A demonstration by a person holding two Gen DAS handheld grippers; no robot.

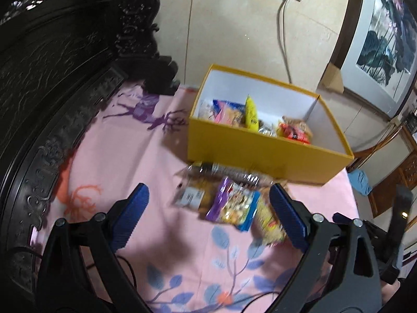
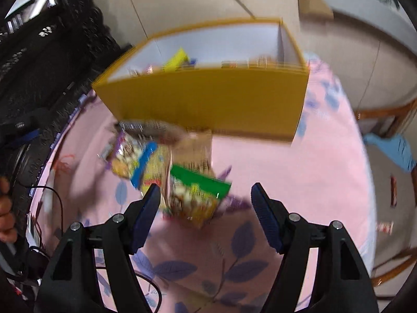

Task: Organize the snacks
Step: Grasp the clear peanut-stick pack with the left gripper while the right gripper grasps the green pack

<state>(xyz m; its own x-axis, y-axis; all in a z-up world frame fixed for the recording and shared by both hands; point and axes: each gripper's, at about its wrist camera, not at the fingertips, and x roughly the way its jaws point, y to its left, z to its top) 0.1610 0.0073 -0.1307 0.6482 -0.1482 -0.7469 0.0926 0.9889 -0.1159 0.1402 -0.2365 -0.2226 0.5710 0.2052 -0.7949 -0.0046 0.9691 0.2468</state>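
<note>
Several packets, a yellow sachet (image 1: 251, 113) and an orange-red pack (image 1: 293, 130) among them, are already seen lying inside the yellow box (image 1: 260, 154) right of centre, so part of the sorting is judged done. A blurred heap of snack packets (image 1: 229, 203) is left on the pink floral cloth (image 1: 125, 156) just below the box. The left gripper (image 1: 208, 208) is held wide open and empty around that heap, and the right gripper (image 2: 204, 206) is spread, gripping nothing, about a green-topped packet (image 2: 198, 193).

snack packets (image 1: 232, 206) printed, nothing legible
</note>
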